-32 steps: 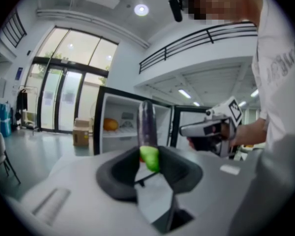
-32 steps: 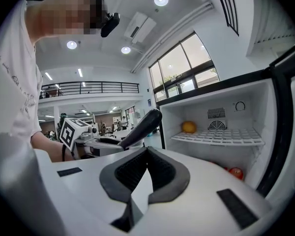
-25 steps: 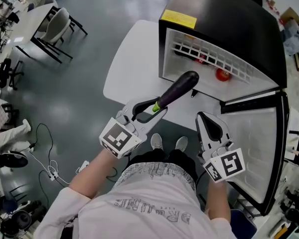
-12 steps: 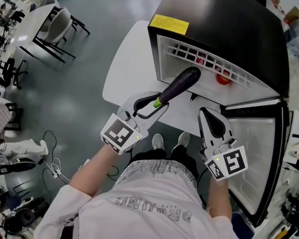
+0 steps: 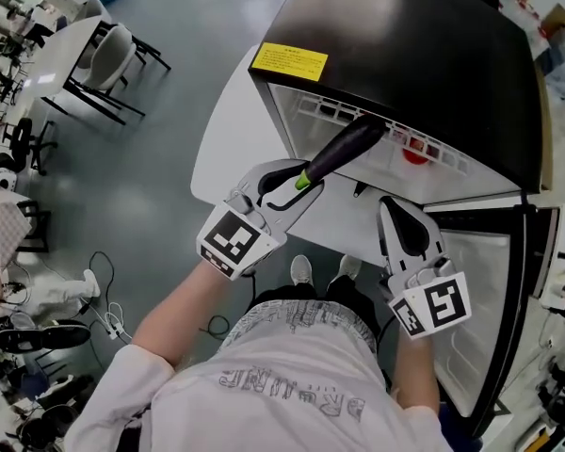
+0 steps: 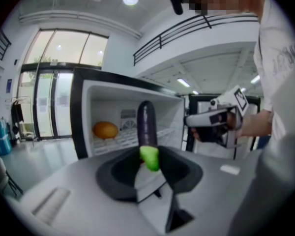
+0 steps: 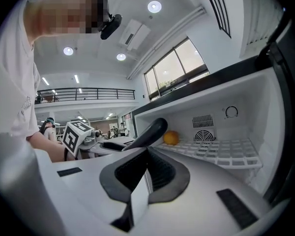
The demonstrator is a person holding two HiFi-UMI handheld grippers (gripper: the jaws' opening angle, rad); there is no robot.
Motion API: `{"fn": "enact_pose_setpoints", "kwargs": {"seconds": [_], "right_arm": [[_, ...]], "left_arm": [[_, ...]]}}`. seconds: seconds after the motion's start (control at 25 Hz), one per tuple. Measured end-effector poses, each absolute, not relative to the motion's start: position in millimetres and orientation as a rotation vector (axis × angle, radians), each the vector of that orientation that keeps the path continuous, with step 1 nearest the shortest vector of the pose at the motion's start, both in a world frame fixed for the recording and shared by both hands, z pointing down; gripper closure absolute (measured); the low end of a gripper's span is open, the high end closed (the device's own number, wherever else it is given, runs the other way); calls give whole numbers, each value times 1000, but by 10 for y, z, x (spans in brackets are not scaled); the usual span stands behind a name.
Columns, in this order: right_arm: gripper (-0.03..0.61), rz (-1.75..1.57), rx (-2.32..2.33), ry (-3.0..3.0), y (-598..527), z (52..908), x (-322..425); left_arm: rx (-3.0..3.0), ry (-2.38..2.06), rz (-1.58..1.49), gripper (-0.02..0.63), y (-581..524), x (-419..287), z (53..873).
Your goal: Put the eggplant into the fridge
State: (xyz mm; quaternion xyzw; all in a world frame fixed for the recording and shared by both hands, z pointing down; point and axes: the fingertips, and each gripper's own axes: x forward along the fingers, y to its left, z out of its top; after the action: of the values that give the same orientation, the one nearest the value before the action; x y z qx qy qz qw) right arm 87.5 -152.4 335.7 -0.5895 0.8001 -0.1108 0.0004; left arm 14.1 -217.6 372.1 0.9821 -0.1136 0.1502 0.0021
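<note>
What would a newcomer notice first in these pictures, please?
The dark eggplant, gripped in the left hand-held gripper, points into the open black fridge. Inside, an orange fruit sits on the white wire shelf.

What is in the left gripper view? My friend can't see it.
The left gripper clamps an eggplant by its green stem end, purple body pointing toward an open fridge. A round orange thing sits on the fridge's white rack; the right gripper shows at the right.
</note>
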Motion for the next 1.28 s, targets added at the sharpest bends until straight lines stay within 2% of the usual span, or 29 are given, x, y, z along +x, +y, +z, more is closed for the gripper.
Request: {"fn": "enact_pose_setpoints", "kwargs": {"seconds": [0.52,1.28], "right_arm": [[575,-345,-1887,2457,-1618,3405,1191],[575,-381,-1917,2436,-1561,3571,1299]], "left_arm": [[3234,-320,601,488,-2538,840,3696],[3392,-301,835,486,-2734,1382,3824]]}}
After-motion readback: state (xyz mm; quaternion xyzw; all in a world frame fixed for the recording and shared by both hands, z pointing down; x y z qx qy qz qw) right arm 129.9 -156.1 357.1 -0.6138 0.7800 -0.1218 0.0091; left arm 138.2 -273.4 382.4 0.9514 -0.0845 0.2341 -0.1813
